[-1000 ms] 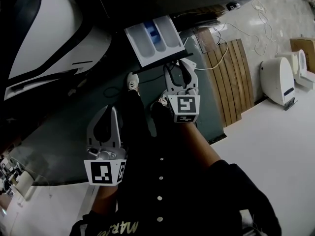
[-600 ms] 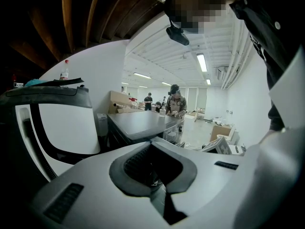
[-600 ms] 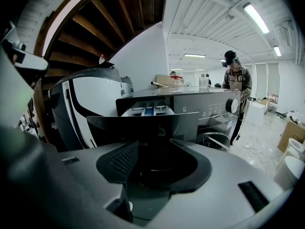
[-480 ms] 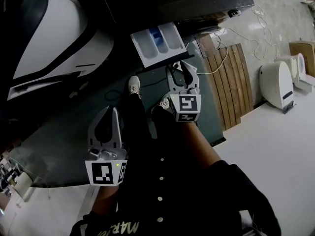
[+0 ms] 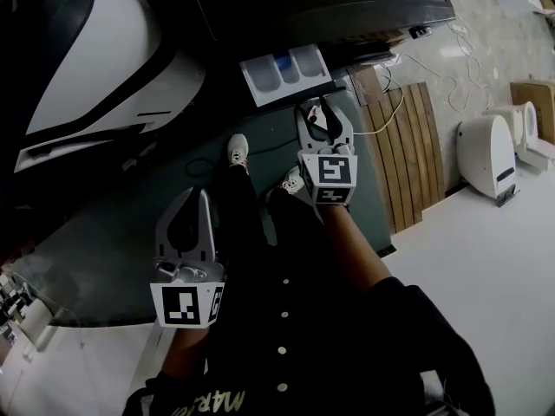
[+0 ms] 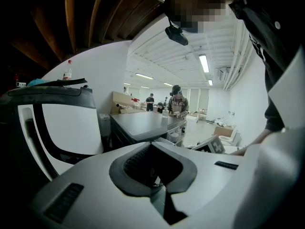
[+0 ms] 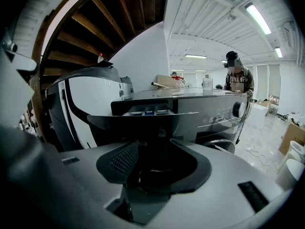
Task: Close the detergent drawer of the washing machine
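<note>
The white detergent drawer (image 5: 284, 72) sticks partly out of the dark washing machine (image 5: 329, 7), with a blue insert showing in one compartment. My right gripper (image 5: 322, 111) is shut and empty, its tips at the drawer's dark front panel (image 7: 143, 122). In the right gripper view that panel fills the space just beyond the right gripper (image 7: 155, 144); the machine's dial (image 7: 239, 109) is to its right. My left gripper (image 5: 196, 199) hangs lower left, shut and empty, well away from the drawer. The left gripper (image 6: 151, 144) faces the room, and the drawer is hidden in that view.
A large white and black appliance (image 5: 95, 68) stands left of the washer. Wooden slats (image 5: 408, 146) and cables (image 5: 460, 37) lie on the floor at right, near a white device (image 5: 486, 150). The person's shoes (image 5: 237, 150) stand below the drawer. People stand far off (image 6: 177, 99).
The drawer has slid further into the machine, and my right gripper has moved forward with it. The left gripper has stayed where it was.
</note>
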A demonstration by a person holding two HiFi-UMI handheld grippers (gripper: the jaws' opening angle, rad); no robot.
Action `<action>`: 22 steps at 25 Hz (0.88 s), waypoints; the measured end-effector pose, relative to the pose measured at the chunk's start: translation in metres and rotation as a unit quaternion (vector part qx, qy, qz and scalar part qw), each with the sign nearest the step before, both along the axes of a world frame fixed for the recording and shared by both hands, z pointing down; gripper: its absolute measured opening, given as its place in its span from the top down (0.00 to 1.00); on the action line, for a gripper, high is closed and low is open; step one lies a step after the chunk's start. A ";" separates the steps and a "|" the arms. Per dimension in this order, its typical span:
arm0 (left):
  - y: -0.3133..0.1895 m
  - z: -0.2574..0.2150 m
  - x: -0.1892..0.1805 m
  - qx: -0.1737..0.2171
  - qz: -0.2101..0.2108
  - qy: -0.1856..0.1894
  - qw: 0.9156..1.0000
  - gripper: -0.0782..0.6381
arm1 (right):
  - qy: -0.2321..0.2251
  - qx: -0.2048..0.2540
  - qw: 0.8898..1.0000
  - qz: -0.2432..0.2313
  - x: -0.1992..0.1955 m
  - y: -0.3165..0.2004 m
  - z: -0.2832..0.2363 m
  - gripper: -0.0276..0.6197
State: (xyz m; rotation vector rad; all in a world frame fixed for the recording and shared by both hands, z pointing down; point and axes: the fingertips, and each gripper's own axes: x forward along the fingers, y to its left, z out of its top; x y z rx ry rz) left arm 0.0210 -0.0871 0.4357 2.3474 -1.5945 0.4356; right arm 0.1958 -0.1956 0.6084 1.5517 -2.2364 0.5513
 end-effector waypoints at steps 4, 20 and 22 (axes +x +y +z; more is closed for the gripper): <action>-0.002 0.000 -0.003 -0.001 -0.003 0.000 1.000 0.89 | -0.003 0.003 1.000 -0.002 -0.004 -0.009 0.001 0.66; -0.007 0.001 -0.008 -0.006 -0.009 -0.001 1.000 0.89 | 0.000 0.015 1.000 -0.003 -0.013 -0.037 -0.001 0.66; -0.007 0.001 -0.010 -0.006 -0.012 -0.002 1.000 0.89 | 0.003 0.013 1.000 -0.004 -0.013 -0.038 0.000 0.66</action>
